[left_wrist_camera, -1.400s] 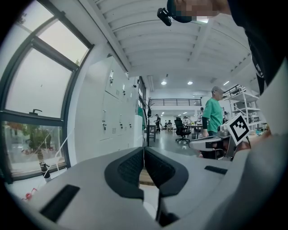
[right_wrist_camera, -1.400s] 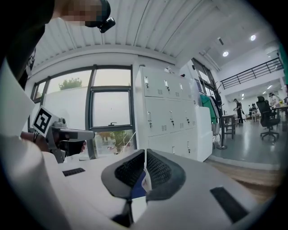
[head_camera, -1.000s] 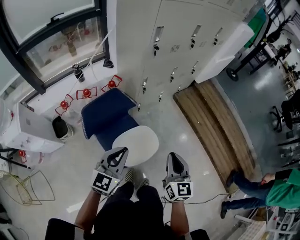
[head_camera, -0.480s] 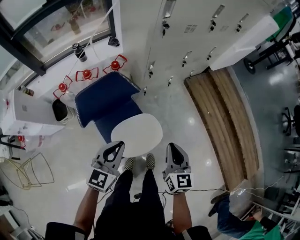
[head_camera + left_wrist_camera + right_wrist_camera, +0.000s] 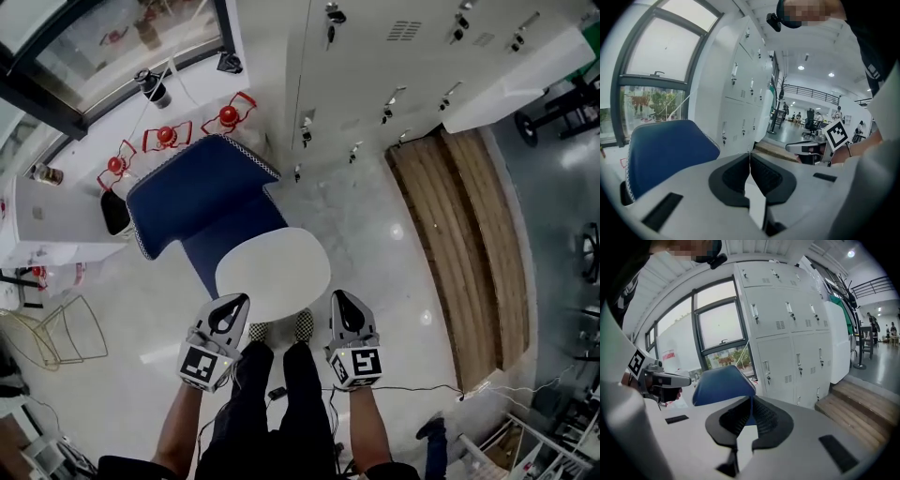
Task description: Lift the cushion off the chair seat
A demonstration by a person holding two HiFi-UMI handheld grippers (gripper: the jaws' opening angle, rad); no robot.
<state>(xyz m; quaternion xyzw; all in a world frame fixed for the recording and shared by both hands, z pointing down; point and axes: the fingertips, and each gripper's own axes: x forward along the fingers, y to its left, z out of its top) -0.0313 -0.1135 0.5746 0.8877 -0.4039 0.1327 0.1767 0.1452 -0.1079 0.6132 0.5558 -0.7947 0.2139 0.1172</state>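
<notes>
A white oval cushion (image 5: 274, 274) lies on the seat of a blue chair (image 5: 202, 202), seen from above in the head view. My left gripper (image 5: 232, 302) hangs just off the cushion's near left edge, jaws shut and empty. My right gripper (image 5: 339, 298) hangs just off its near right edge, also shut and empty. In the left gripper view the shut jaws (image 5: 749, 159) point past the blue chair back (image 5: 665, 152). In the right gripper view the shut jaws (image 5: 751, 404) point at the same chair back (image 5: 722, 383). Neither gripper touches the cushion.
Grey lockers (image 5: 394, 66) stand behind the chair, with a wooden step (image 5: 469, 244) to the right. Red valve handles (image 5: 167, 137), a bottle (image 5: 150, 86) and a window are at the back left. A wire frame (image 5: 47, 337) and a floor cable (image 5: 412, 389) lie nearby.
Both grippers have sunk toward the chair with jaws still shut. The chair and cushion now sit closer under them. The person at the lower right has mostly left the head view.
</notes>
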